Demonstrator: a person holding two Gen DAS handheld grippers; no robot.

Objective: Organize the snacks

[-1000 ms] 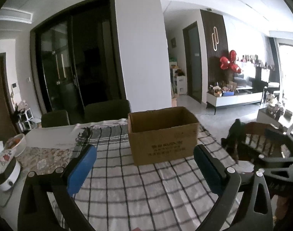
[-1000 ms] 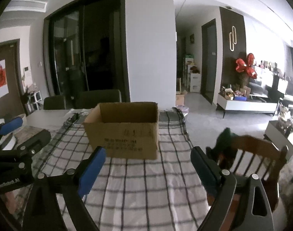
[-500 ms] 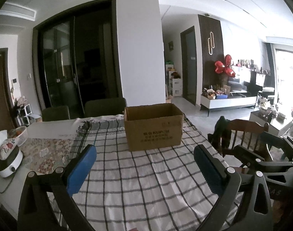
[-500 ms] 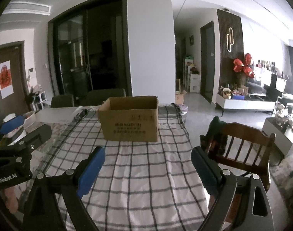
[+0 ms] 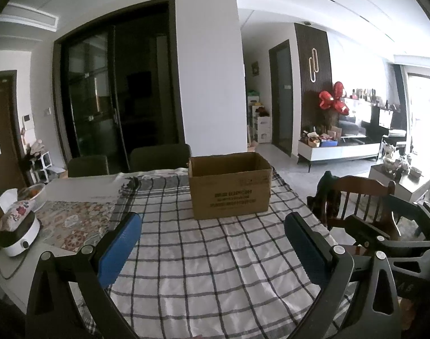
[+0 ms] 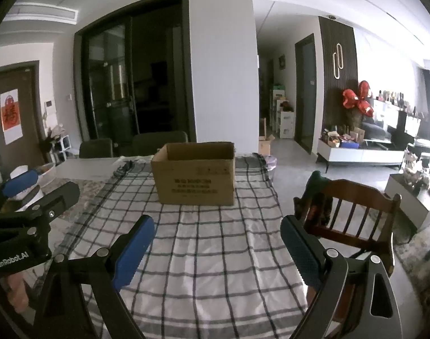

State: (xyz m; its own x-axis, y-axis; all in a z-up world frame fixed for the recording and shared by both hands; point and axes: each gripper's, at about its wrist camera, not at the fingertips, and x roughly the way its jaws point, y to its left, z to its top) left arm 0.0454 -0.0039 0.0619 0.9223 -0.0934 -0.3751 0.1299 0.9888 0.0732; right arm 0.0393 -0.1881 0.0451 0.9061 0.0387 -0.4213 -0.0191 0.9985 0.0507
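L gripper jaws wide, nothing between the blue pads. R gripper same: wide, empty. Both hover over the checked cloth w/o touching it.

Box: open-top cardboard, upright on the cloth at the far end of the table, at 12 o'clock from both grippers and well apart from them. Dark print on its near face, too blurred to read. Inside can't be seen from either cam. No snacks in view.

From the L cam: R gripper at 3 o'clock, wooden chair just beside the table edge at 2 o'clock w/ dark cloth on its back. White appliance w/ floral tissue pack on top at 9 o'clock, bowl behind it. Two dark chairs at the far side, behind the box.
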